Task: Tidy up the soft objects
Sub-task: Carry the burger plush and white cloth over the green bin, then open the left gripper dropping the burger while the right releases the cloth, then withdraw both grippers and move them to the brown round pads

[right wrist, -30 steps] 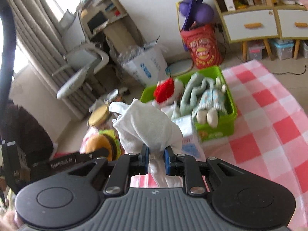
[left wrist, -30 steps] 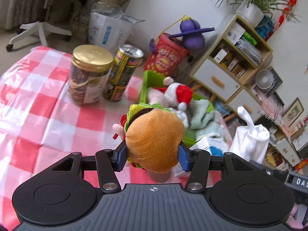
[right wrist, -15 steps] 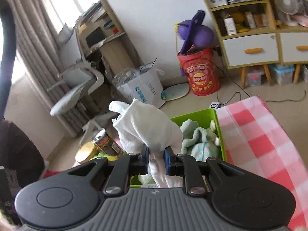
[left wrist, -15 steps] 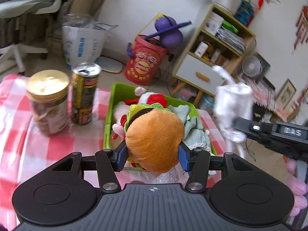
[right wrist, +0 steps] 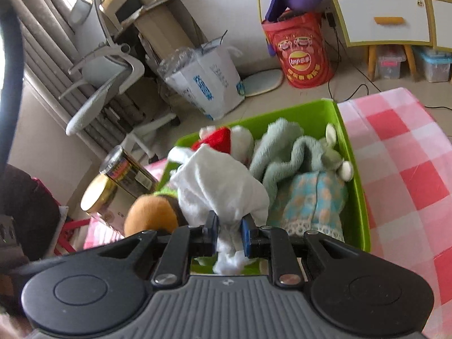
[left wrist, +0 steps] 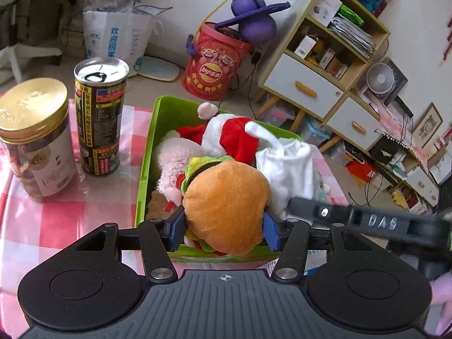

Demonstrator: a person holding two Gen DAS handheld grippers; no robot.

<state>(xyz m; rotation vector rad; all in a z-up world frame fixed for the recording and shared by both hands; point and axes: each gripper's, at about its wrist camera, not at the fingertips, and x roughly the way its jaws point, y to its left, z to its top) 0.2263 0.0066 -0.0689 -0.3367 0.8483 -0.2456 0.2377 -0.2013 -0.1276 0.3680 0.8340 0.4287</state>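
My left hand-held gripper [left wrist: 224,226] clamps the burger plush [left wrist: 226,212]; my right hand-held gripper [right wrist: 229,233] pinches the white cloth [right wrist: 220,192]. Both hang over the green bin [right wrist: 356,197], seemingly above its toys. Beyond, left, a can [left wrist: 99,115] stands on the worktop [left wrist: 56,220].

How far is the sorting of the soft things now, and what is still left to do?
Done: the green bin already holds a Santa plush, a pink plush and a green doll. In hand: the left hand-held gripper holds a burger plush and the right hand-held gripper a white cloth, both over the bin. Left: release both into it.
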